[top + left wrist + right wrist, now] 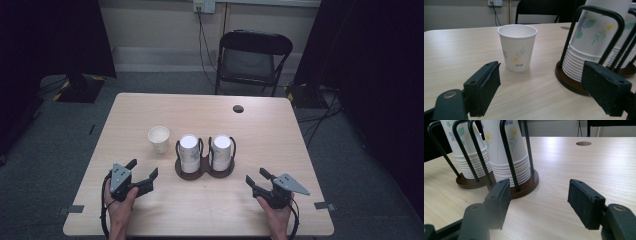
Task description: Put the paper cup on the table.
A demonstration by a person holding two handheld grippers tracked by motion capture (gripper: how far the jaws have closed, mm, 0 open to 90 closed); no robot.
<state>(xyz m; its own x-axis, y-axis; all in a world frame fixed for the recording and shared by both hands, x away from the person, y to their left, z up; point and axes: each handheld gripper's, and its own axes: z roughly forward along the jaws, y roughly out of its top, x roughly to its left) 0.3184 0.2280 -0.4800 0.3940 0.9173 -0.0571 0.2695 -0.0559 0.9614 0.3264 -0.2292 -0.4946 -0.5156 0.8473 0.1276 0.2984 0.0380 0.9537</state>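
Facing the lone paper cup [517, 47], standing upright left of the cup holder [204, 170], with left gripper [143, 176] jaws wide and empty. Right gripper [259, 180], likewise agape, holding nothing. Risks: crushing the thin wall, toppling it, clipping the holder's wire loops.

High view: overhead from the person's side, facing forward and down across the whole worktop [210, 205]. Left and right gripper views: low, close to the surface; both share the cup holder [571, 82].
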